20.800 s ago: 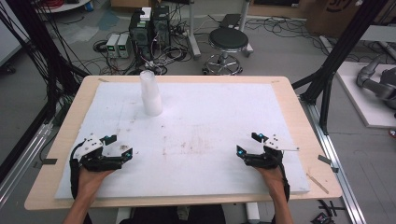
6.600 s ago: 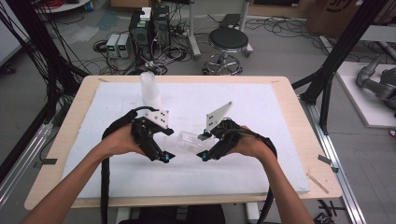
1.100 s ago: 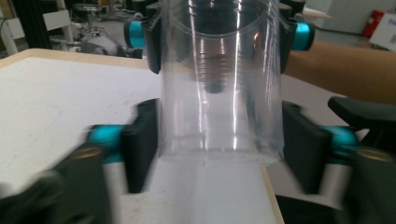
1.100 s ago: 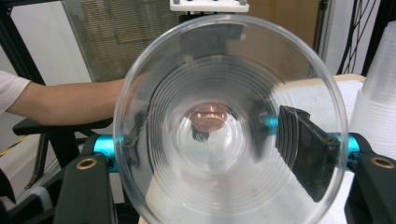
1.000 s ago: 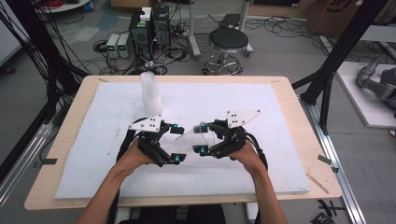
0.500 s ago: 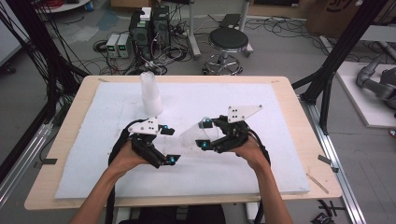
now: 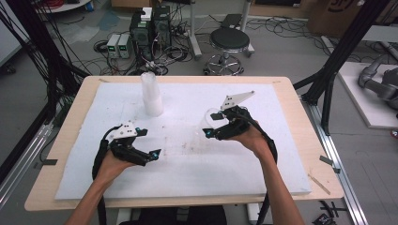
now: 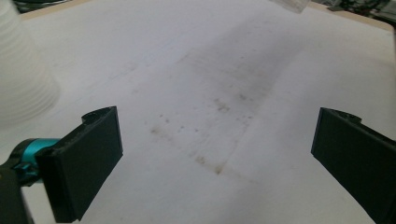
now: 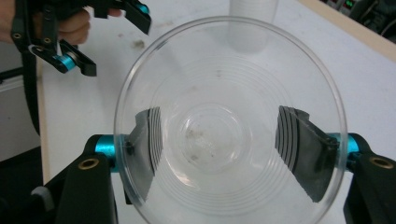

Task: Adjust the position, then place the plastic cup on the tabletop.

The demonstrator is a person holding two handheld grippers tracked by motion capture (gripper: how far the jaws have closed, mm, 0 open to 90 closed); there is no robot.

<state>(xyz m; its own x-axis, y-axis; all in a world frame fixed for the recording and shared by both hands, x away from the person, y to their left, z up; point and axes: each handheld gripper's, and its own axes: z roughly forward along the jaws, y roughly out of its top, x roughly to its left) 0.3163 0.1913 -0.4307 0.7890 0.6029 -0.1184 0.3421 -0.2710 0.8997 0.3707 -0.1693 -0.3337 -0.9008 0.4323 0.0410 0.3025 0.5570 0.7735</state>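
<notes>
My right hand-held gripper (image 7: 212,126) was clamped on a clear plastic cup (image 9: 229,126) — one jaw on each side of its wall — held above the middle of the worktop (image 7: 291,178). My left hand-held gripper (image 7: 151,150) stood with its jaws wide apart nearer the left edge. A stack of cups (image 7: 151,93) stood upright near the far edge.

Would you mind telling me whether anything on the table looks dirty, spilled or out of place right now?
Only the white mat stands out: brownish specks and smears mark its middle. The stack of cups stands upright at the back, and the clear cup sits squarely between the right gripper's jaws. Nothing looks spilled or broken.
</notes>
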